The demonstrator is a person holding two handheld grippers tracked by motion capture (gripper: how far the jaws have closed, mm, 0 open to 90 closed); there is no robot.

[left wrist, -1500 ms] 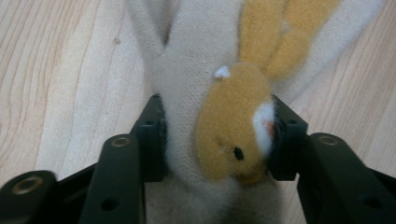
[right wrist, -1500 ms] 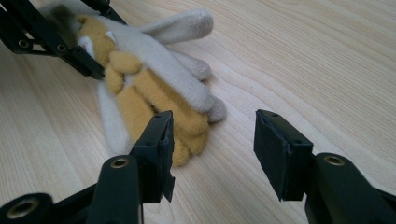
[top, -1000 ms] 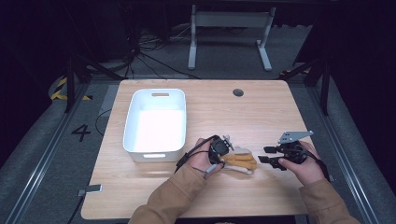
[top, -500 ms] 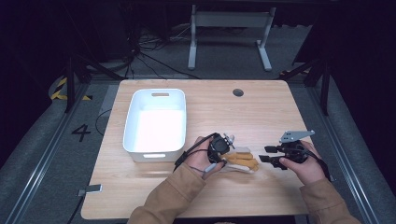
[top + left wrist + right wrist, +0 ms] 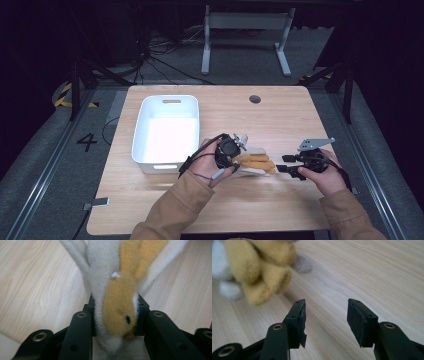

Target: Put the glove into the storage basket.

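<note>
Soft toy, tan and white plush, lies on the wooden surface at lower centre of the high view, just right of the white bin.

Left gripper: jaws clamped on the toy's near end. In the left gripper view the plush is squeezed between the two black jaws and bulges out past them.

Right gripper: jaws apart, nothing between them, low over the surface just right of the toy. In the right gripper view the toy sits at upper left, ahead of the open gap.

Judgement: the likely step is lifting the toy toward the bin. To do it well:
- keep the clamp deep in the plush, not on loose fur
- lift straight up before swinging left
- clear the bin rim fully
- hold the right gripper off the limbs so nothing snags.
</note>
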